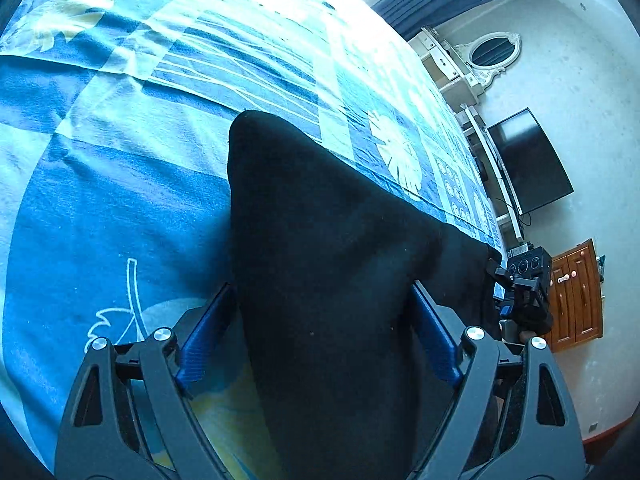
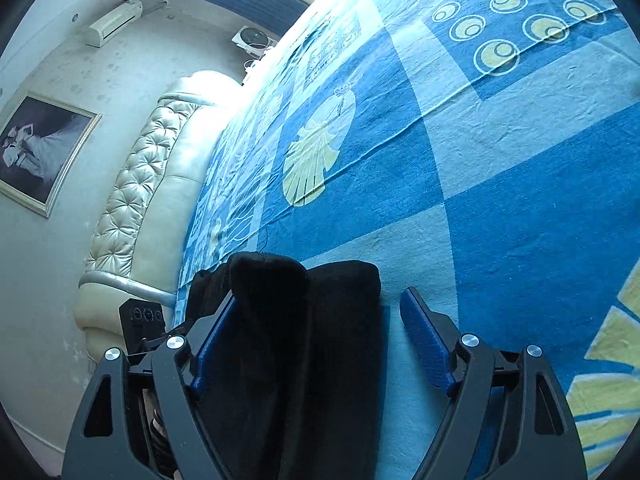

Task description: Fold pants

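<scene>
The black pants lie on a bed with a blue patterned sheet. In the left wrist view my left gripper has its jaws wide apart, with a raised fold of the pants between the blue pads. In the right wrist view my right gripper is also open, with a bunched end of the pants lying between its fingers against the left pad. The right gripper also shows at the far right of the left wrist view.
A cream tufted headboard lies left of the bed. A framed picture and an air conditioner hang on the wall. A dark TV, a white dresser with oval mirror and a wooden cabinet stand beyond the bed.
</scene>
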